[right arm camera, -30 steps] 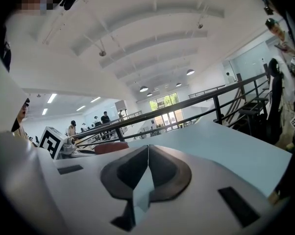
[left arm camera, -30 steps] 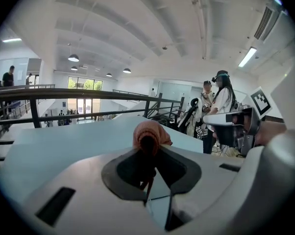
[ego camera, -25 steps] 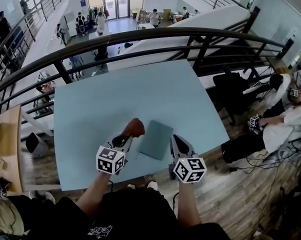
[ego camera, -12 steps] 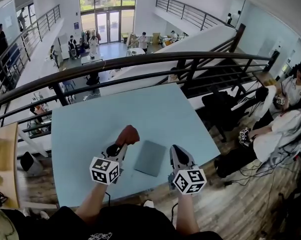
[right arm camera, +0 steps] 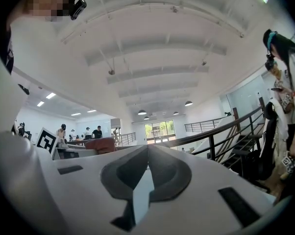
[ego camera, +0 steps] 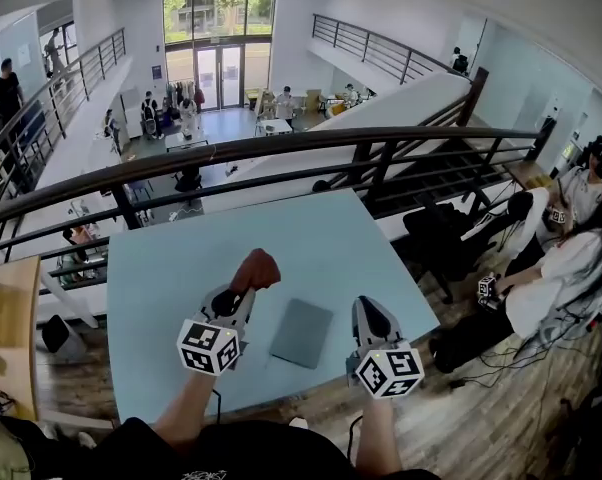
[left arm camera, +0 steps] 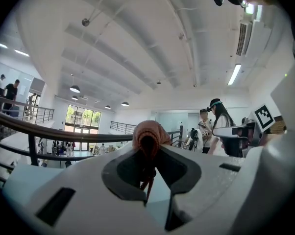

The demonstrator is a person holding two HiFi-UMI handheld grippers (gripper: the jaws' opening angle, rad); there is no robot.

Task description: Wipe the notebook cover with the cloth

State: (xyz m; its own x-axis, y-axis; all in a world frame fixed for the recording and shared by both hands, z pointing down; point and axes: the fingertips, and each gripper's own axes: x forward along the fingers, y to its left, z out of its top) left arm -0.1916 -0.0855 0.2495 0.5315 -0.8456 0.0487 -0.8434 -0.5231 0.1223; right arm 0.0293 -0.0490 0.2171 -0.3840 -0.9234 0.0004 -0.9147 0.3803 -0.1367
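Note:
A grey-blue notebook (ego camera: pixel 301 333) lies flat on the pale blue table (ego camera: pixel 181 258), near its front edge. My left gripper (ego camera: pixel 243 290) hovers to the notebook's left, shut on a bunched reddish-brown cloth (ego camera: pixel 256 268) that sticks out past the jaw tips. In the left gripper view the cloth (left arm camera: pixel 148 136) is pinched between the jaws, tilted up toward the ceiling. My right gripper (ego camera: pixel 367 311) is just right of the notebook with its jaws shut and nothing held. The right gripper view also shows the cloth (right arm camera: pixel 105 145) off to the left.
A dark metal railing (ego camera: pixel 281 153) runs behind the table's far edge, above a lower floor with people. A seated person (ego camera: pixel 571 258) is to the right, beside a dark chair (ego camera: pixel 441 233). A wooden desk (ego camera: pixel 6 318) stands at the left.
Both grippers have risen and tilted up, the left one carrying the cloth slightly farther from the notebook. The head view has lifted, so the table sits lower in frame.

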